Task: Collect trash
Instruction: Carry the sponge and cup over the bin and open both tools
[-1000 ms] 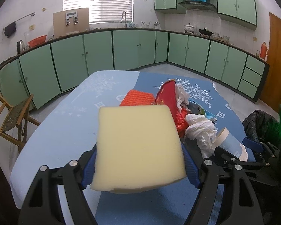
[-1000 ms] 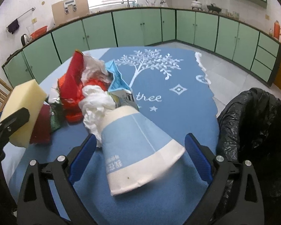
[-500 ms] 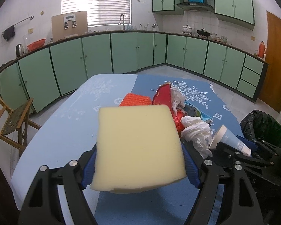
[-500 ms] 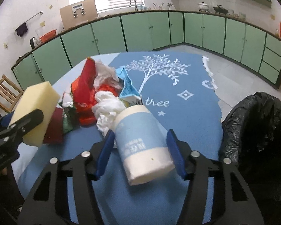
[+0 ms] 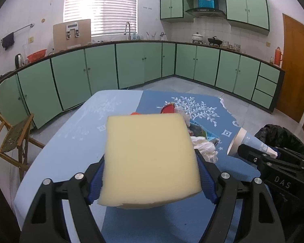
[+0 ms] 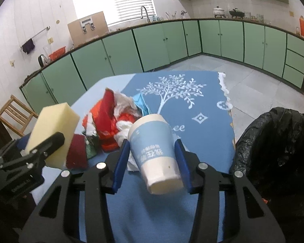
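The right gripper (image 6: 152, 162) has just been closing its jaws, and its 2 blue pads now press the sides of a paper cup (image 6: 155, 151), held lifted off the table with its mouth pointing away. The left gripper (image 5: 150, 174) stands wide but clamped on a yellow foam block (image 5: 150, 158), which fills its view and hides most of the trash behind it. Beyond the cup, touching one another, lie a white tissue wad (image 6: 122, 126), red wrappers (image 6: 106, 121) and a blue packet (image 6: 140, 104) in 1 heap on the blue tablecloth (image 6: 192, 109). A black bin bag (image 6: 277, 154) stands just beside the table at the right. A wooden chair (image 5: 12, 139) sits at the left, green cabinets (image 5: 103, 66) well behind.
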{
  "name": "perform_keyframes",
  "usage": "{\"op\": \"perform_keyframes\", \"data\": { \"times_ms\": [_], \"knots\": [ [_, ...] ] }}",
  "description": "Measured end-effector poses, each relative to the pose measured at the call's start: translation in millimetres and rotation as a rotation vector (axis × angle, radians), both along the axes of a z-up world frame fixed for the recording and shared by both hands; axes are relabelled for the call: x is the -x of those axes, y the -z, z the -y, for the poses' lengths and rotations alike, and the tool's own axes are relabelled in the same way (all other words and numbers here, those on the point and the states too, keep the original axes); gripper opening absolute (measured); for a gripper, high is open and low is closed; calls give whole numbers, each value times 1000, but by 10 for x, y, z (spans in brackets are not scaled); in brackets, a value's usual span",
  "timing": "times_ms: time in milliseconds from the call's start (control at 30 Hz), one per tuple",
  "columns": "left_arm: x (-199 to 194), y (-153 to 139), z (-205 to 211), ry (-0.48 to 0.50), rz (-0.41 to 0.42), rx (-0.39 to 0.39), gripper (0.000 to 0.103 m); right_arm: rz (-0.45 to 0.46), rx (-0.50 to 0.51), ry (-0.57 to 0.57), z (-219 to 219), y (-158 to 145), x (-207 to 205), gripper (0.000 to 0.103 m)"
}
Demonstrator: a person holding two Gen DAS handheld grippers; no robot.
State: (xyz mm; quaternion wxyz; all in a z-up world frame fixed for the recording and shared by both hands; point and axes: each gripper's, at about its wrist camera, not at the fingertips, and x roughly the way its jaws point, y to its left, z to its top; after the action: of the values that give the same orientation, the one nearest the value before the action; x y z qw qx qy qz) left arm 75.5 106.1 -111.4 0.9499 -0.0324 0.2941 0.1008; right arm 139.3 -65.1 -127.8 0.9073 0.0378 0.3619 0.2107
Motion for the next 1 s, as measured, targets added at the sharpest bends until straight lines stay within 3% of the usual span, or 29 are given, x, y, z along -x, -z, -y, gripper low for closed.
{"op": "perform_keyframes", "data": {
  "times_ms": [267, 567, 1000],
  "knots": [
    [-70, -254, 224, 62, 50, 5, 77, 84, -25, 36, 202, -421, 94, 44],
    [-273, -456, 819, 197, 96, 24, 77, 179, -28, 180, 966, -834, 292, 45],
    [-566, -362, 2018, 414, 74, 67, 77, 159, 23, 432, 2226, -658, 496, 45]
  ]
}}
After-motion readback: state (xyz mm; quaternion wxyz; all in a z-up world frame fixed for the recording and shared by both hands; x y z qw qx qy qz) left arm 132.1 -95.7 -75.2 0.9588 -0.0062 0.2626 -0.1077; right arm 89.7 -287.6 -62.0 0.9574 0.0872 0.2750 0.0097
